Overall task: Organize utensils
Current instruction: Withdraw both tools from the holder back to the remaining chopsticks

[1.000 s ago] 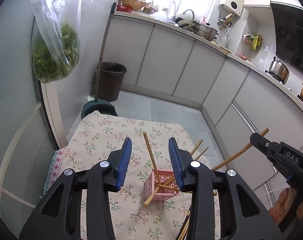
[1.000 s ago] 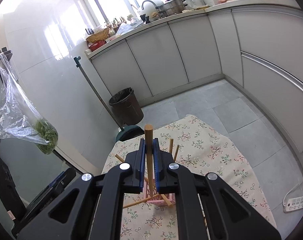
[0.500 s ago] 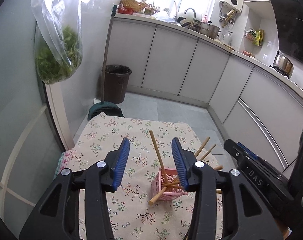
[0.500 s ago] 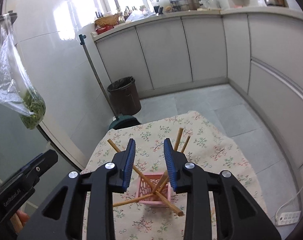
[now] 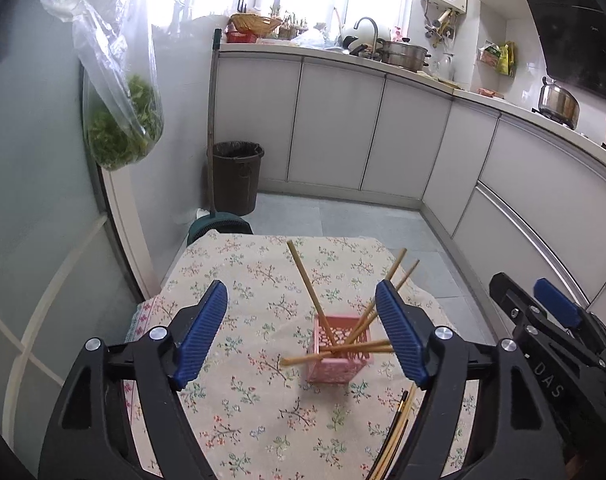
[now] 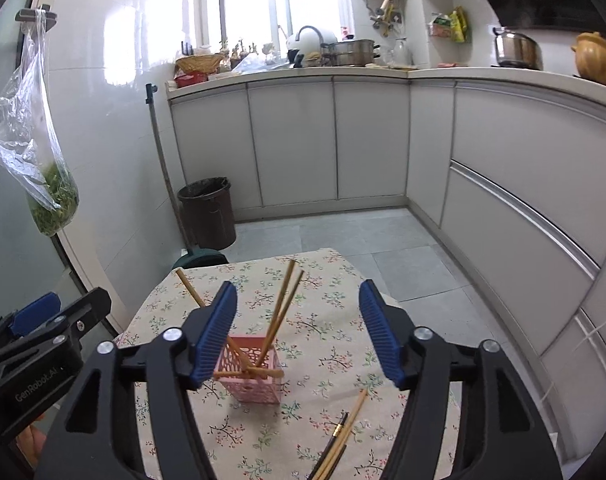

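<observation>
Both tools empty, jaws opening; loose chopsticks remain on the bench.
Left wrist view: left tool (image 5: pixel 301 330) frames the pink holder (image 5: pixel 339 354); loose chopsticks (image 5: pixel 395 434) lie lower right, axis toward the camera.
Right wrist view: right tool (image 6: pixel 297 332) sits directly above the same chopsticks (image 6: pixel 343 432), so the right hand looks nearer.

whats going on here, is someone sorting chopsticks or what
A person holding a gripper in each hand is putting wooden chopsticks into a small pink basket on a table with a floral tablecloth. Several chopsticks already lean in the basket, and one lies across its rim. More chopsticks wait on the cloth nearer the camera. The left gripper and right gripper hold nothing, and both sets of jaws are opening.
</observation>
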Demonstrator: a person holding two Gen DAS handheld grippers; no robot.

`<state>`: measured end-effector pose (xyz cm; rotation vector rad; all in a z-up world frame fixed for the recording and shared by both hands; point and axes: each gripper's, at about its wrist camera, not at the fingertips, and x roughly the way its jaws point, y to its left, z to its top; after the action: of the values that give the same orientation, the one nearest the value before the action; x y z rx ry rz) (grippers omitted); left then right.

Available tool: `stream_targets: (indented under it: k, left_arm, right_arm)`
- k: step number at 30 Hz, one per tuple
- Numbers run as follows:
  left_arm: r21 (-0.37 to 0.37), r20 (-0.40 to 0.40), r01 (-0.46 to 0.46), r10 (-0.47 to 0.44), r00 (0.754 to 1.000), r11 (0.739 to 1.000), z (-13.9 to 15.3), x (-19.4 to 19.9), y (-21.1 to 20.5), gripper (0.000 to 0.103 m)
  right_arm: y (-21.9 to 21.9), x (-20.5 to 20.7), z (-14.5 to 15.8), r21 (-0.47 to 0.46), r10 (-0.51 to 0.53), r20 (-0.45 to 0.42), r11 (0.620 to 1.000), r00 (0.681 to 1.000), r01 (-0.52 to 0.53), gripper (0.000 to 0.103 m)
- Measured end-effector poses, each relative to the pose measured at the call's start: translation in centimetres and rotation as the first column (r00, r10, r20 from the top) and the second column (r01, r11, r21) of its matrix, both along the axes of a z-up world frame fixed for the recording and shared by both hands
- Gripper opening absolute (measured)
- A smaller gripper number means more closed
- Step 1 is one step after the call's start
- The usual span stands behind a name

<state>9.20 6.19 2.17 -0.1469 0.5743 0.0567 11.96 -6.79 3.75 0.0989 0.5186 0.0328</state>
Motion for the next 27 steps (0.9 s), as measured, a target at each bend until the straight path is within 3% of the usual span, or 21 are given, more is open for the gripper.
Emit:
stream_targets:
  k: [6,15,21,27]
  left_arm:
    - [0.003,-0.006,0.012,-0.012,1.000,1.000,-0.5,-1.6,-0.9,0.080]
    - [-0.009,-0.023,0.039,-0.040,0.999,0.999,-1.3,-3.1,-2.0,0.094]
    - [0.044,-0.069,0.067,-0.064,0.996,0.997,-2.9,-3.1,-3.5,0.096]
    - [0.020,-0.164,0.114,-0.110,0.980,0.993,-5.6,-2.6,-5.2,0.096]
  right_arm:
    - [-1.0,-2.3,-1.0,-0.022,-0.040,-0.017,0.999,0.999,0.040,0.076]
    - [-3.7,-4.4,-2.6,0.025,-0.134,-0.045,0.990,0.990,0.135,0.097]
    - [-5.5,-5.0,-4.4,0.033,-0.142,-0.111,0.989,0.984,0.146,0.097]
    - [-9.2,-6.0,-6.8,0.087,-0.176,-0.190,0.977,0.966,0.195,0.097]
